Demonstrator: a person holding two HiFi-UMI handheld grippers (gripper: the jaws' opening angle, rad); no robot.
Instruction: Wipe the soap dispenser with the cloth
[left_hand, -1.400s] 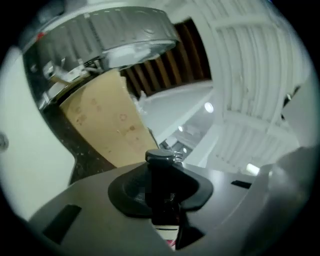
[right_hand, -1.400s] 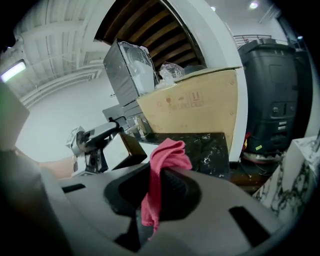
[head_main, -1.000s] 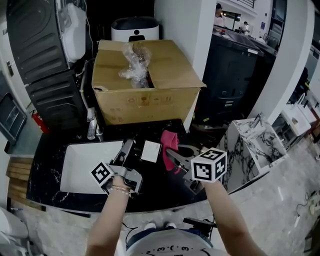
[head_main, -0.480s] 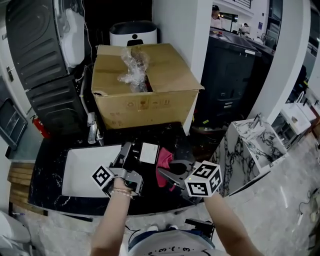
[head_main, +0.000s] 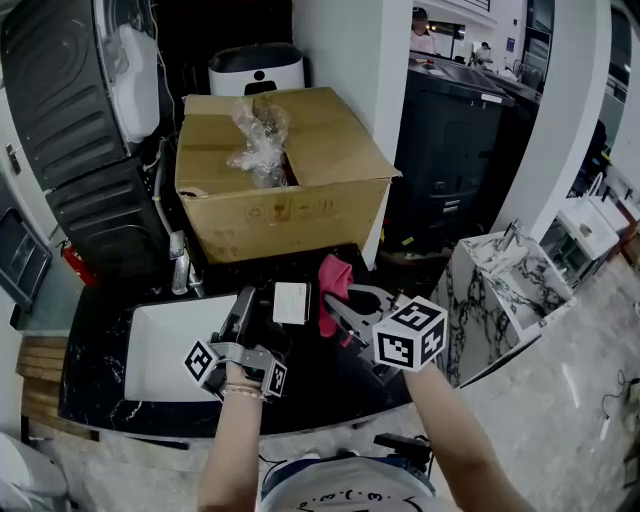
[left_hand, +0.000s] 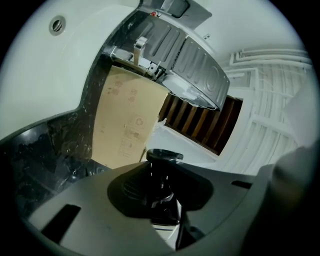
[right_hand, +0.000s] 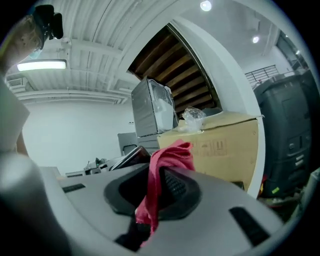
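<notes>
Left gripper (left_hand: 160, 200) clamps the soap dispenser (left_hand: 163, 165); right gripper (right_hand: 152, 192) pinches the red cloth (right_hand: 172, 155).

Cloth (right_hand: 169, 156): soft pink fabric. Dispenser (left_hand: 162, 172): glossy dark plastic. Box (head_main: 290, 215): matt cardboard. Counter (head_main: 330, 380) below box: polished black stone.

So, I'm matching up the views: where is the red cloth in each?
Head view: red cloth at centre, in the right claw.
Left gripper view: not in it.
Right gripper view: centre, pinched, hanging down.
Shared landmark: cardboard box, behind in all three.
</notes>
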